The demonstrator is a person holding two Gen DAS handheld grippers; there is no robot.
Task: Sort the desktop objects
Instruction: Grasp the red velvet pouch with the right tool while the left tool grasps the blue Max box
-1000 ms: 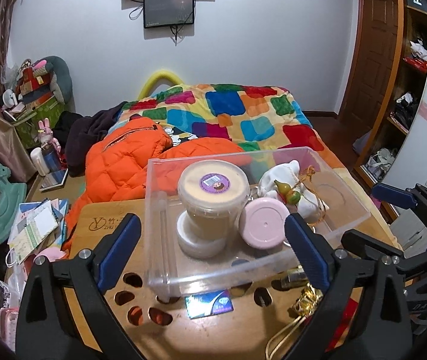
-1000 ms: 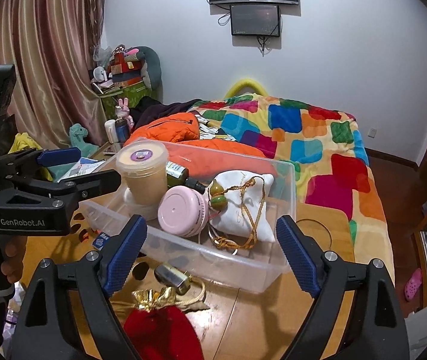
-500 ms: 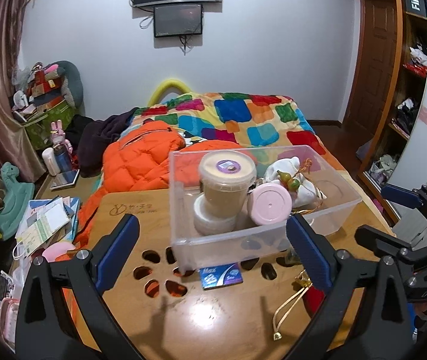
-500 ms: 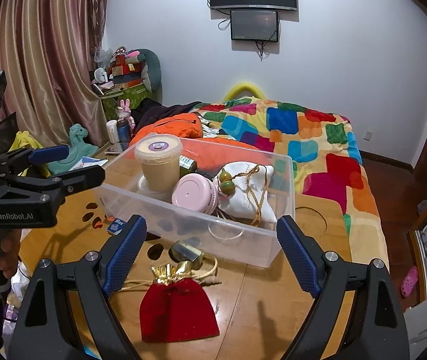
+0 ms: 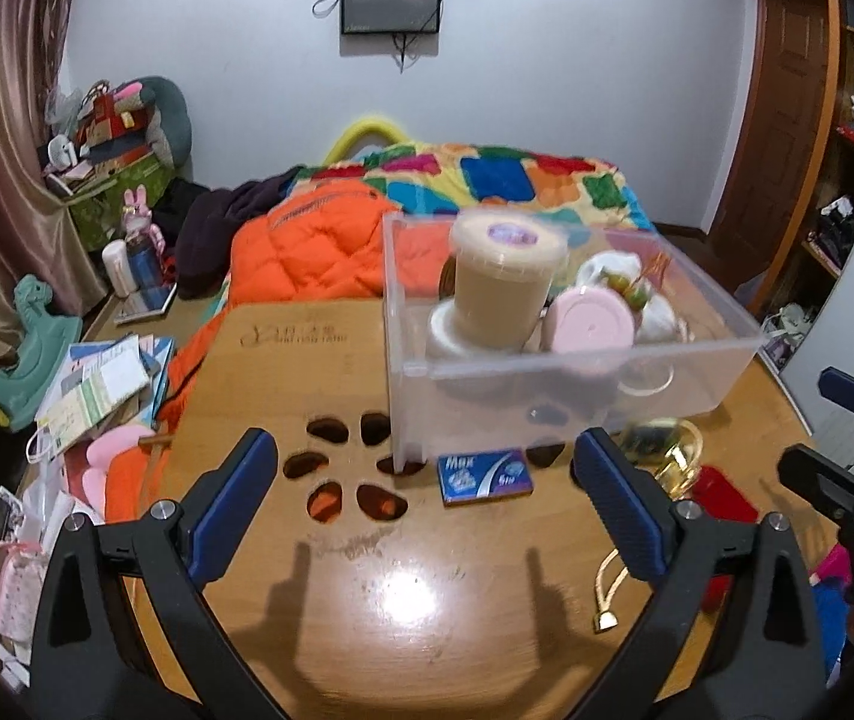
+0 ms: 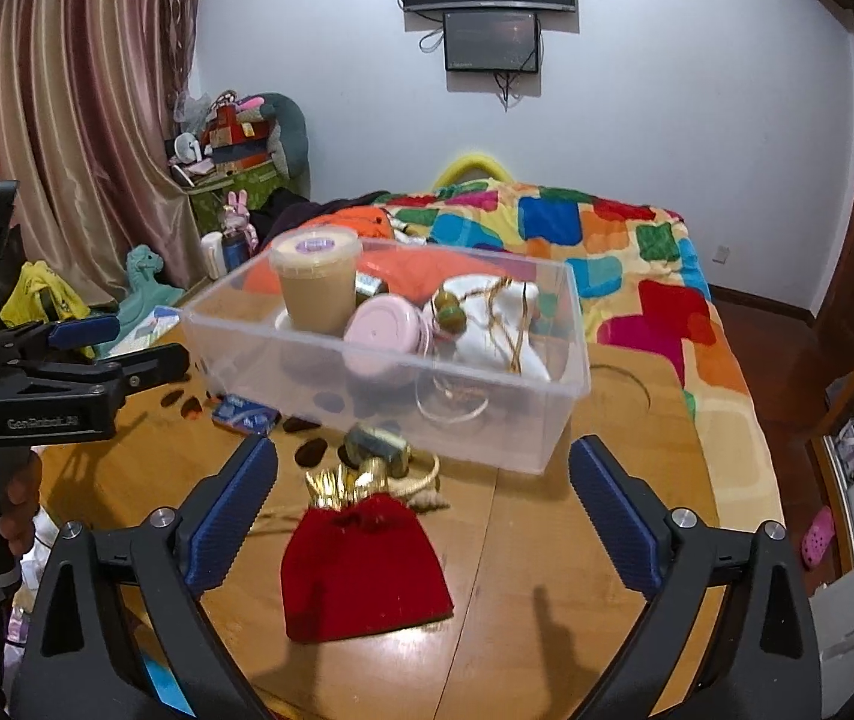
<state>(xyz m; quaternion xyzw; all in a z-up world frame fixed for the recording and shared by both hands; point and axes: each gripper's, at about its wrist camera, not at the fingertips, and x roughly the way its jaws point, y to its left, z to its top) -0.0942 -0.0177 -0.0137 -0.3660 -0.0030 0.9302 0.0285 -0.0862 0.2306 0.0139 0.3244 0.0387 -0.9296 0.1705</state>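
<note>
Grippers are both hovering over the round wooden table [image 5: 282,540], and I am holding each with its jaws spread wide and nothing between them. My left gripper [image 5: 427,498] is filling the bottom of its own view, the blue pads [image 5: 234,498] framing the flower-shaped cutouts [image 5: 336,468] and a small blue card box [image 5: 484,475] lying at centre, just in front of the clear plastic bin [image 5: 577,402]. The bin is sitting in the middle right of that frame and is holding a beige lidded tub [image 5: 502,288], a pink round case [image 5: 592,330] leaning beside it and a white pouch [image 5: 658,318] with gold cord. My right gripper [image 6: 420,507] is pointing at a red velvet pouch [image 6: 360,570] lying flat at lower centre of its view, between the pads. Its gold-trimmed mouth is lying just beside a small dark bottle with a gold cap [image 6: 378,450], which is resting against the bin's near wall [image 6: 427,414]. At that view's left edge, my left gripper [image 6: 120,348] is showing side-on.
</note>
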